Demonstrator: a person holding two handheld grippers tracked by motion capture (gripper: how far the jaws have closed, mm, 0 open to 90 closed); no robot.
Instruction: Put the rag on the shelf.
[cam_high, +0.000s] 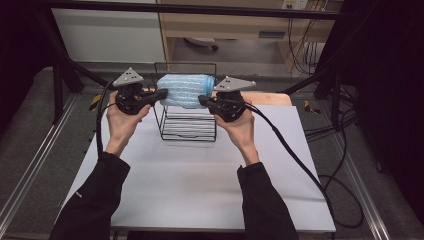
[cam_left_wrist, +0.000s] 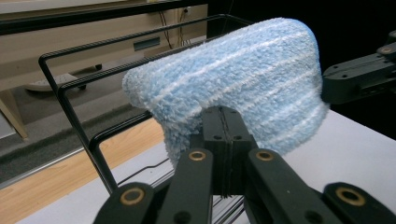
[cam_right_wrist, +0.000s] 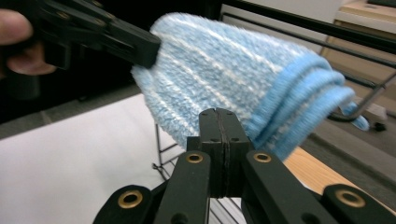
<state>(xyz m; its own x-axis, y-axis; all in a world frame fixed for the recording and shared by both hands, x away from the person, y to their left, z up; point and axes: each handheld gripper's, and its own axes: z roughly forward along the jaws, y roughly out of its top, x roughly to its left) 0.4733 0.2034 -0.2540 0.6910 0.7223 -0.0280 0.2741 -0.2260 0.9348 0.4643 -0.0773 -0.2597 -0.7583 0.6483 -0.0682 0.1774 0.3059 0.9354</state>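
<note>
Stretching a blue towel (cam_high: 186, 91) above the wire rack (cam_high: 186, 127), left claw (cam_high: 161, 94) and right claw (cam_high: 204, 101) pinch its ends fully closed; a thin edge grip could slip.

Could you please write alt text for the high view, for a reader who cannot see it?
A person's two grippers, the left gripper and the right gripper, each pinch one end of a fluffy blue towel, holding it stretched above a black wire rack on a white table.

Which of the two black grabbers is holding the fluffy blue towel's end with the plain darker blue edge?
The right gripper. It pinches the towel at its solid blue hem; the left gripper pinches the striped end.
</note>
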